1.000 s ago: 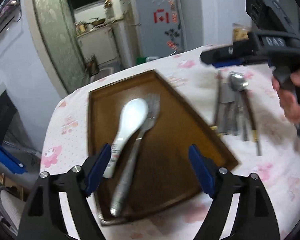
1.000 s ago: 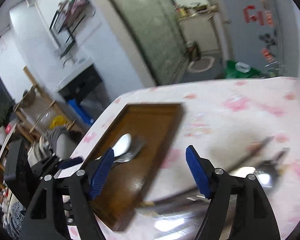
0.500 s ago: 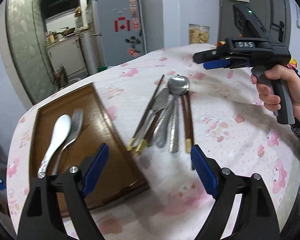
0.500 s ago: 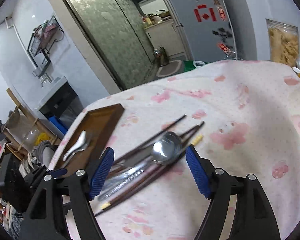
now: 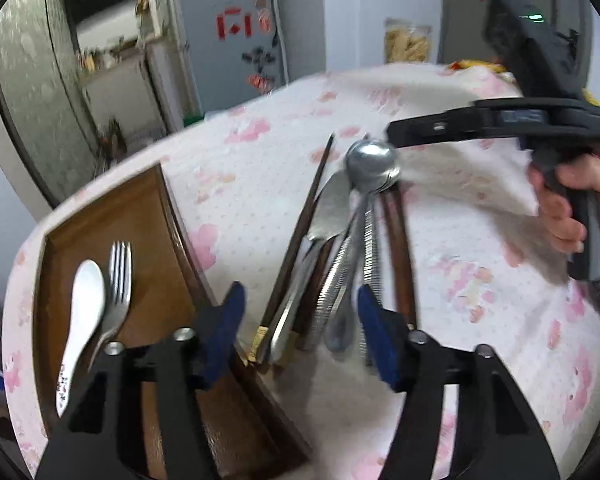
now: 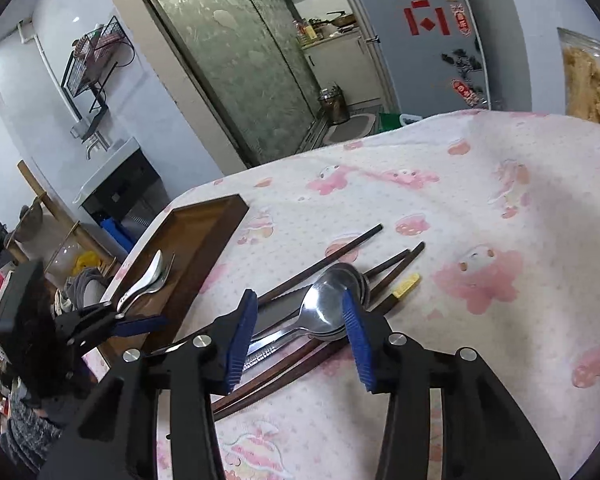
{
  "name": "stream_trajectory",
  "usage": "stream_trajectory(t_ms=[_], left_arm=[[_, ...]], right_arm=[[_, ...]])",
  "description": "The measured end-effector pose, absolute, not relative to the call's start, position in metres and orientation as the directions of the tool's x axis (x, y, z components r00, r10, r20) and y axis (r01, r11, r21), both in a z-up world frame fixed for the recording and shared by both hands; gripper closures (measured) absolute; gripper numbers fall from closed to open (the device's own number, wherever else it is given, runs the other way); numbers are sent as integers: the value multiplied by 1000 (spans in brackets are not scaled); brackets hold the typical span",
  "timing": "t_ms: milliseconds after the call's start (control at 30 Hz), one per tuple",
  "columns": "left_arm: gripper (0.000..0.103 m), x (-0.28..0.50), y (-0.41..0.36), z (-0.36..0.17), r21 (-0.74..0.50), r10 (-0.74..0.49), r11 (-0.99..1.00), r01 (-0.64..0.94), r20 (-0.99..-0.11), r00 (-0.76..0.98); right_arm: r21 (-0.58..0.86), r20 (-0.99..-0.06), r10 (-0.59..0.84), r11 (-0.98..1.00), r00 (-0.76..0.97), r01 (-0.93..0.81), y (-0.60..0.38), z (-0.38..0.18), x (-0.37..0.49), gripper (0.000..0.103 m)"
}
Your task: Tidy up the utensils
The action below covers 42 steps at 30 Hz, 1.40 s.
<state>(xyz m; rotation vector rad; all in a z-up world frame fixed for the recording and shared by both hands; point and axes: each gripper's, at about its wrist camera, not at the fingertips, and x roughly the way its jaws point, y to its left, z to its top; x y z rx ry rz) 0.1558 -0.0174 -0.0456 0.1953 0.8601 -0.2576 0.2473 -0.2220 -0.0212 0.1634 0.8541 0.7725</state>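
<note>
While both grippers are hovering over the counter (image 6: 520, 200), which is wearing a white cloth with pink cartoon prints, the stock is lying as follows.

Tray (image 5: 156, 240), brown wood: sitting at the left side of the counter. It is holding a white spoon (image 5: 80, 312) and a metal fork (image 5: 118, 288), lying side by side and touching.

Loose pile, just right of the tray on the cloth: a steel spoon (image 6: 332, 300) is resting bowl-up on top, over a table knife (image 5: 328, 208), other ridged metal handles and several dark wooden chopsticks (image 5: 308, 220), some with yellow ends. One chopstick is fanning out toward the tray.

Left gripper (image 5: 300, 320): its blue-padded fingers (image 5: 228, 320) are standing apart, holding nothing, straddling the near ends of the pile's handles, close to the tray's corner.

Right gripper (image 6: 296, 336): its fingers (image 6: 356, 340) are also standing apart and empty, poised on either side of the steel spoon's bowl. The person's hand (image 5: 572, 208) is gripping its handle.
</note>
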Motion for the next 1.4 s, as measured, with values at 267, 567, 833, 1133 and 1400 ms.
stream_trajectory(t_ms=[267, 567, 833, 1133, 1400], left_arm=[[85, 171, -19, -54, 60, -146, 945, 323, -804, 576], [97, 164, -24, -46, 33, -180, 940, 340, -798, 575], [100, 159, -27, -41, 47, -170, 941, 336, -791, 587], [99, 149, -34, -38, 61, -173, 935, 349, -781, 600], [98, 143, -39, -46, 96, -153, 931, 353, -774, 615]], right_arm=[[435, -609, 692, 699, 387, -567, -215, -21, 245, 58], [535, -620, 729, 664, 290, -523, -201, -34, 243, 58], [618, -601, 756, 644, 257, -450, -189, -43, 249, 58], [534, -706, 666, 723, 239, -438, -159, -42, 258, 58], [439, -759, 590, 777, 277, -452, -146, -41, 257, 85]])
